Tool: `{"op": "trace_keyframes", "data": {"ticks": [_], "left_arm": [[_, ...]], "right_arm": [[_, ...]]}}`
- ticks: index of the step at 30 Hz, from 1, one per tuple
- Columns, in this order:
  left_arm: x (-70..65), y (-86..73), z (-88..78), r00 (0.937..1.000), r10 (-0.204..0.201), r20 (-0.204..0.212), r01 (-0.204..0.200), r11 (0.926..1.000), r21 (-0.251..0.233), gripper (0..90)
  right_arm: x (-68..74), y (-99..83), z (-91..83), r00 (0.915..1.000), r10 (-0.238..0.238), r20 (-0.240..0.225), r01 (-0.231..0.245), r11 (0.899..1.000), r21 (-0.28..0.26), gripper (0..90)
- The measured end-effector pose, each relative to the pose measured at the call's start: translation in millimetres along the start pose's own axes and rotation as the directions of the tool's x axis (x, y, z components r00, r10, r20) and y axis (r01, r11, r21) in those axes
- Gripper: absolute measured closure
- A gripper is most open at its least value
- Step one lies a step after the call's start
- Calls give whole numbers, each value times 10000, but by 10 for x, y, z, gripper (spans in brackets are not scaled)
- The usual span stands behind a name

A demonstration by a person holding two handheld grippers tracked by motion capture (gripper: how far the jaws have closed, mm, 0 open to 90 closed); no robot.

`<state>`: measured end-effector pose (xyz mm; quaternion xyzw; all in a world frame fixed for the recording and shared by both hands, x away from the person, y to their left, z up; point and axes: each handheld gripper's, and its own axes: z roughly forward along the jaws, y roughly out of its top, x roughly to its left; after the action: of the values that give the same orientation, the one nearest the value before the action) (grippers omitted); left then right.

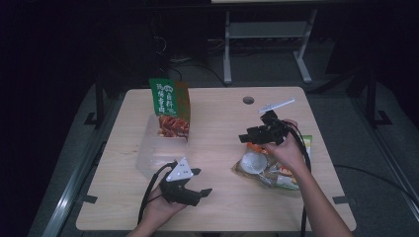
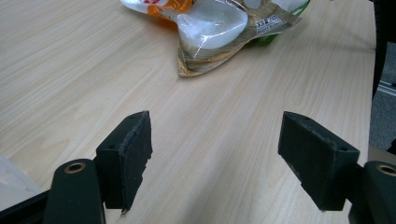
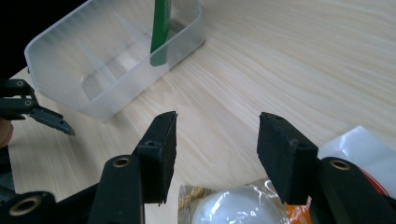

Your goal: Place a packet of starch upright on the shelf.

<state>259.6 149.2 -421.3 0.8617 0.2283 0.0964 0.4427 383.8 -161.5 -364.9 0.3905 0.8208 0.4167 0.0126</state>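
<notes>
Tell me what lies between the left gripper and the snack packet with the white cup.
Nothing but bare table: in the left gripper view, light wood runs clear from the left gripper to the snack packet.

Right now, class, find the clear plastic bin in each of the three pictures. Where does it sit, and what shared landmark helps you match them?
High view: the clear plastic bin sits left of centre, a green snack bag standing in it.
Left gripper view: I cannot make it out here.
Right gripper view: upper left, a green bag edge inside.
Shared landmark: the wooden table.
</notes>
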Motion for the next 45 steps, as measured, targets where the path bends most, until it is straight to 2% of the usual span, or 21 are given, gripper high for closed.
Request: {"op": "trace_keyframes", "data": {"ticks": [9, 10, 25, 36, 45], "left_arm": [[5, 0, -3, 10000, 0, -46, 0, 10000, -14, 255], [1, 0, 0, 10000, -33, -32, 33, 10000, -46, 254], [-11, 1, 19, 10000, 32, -3, -32, 10000, -1, 253], [-27, -3, 46, 10000, 31, 24, -31, 10000, 54, 253], [-33, -5, 50, 10000, -17, 20, 17, 10000, 45, 252]], "right_arm": [[-57, -122, -114, 9990, 330, 301, -338, 9991, 251, 444], [-70, -145, -134, 9991, 245, 359, -254, 9993, 257, 445], [-228, -471, -423, 9938, 777, 795, -798, 9965, 242, 439], [-385, -728, -651, 9836, 1270, 1280, -1287, 9917, 52, 444], [-497, -854, -606, 9774, 1499, 1491, -1544, 9878, 192, 453]]}}
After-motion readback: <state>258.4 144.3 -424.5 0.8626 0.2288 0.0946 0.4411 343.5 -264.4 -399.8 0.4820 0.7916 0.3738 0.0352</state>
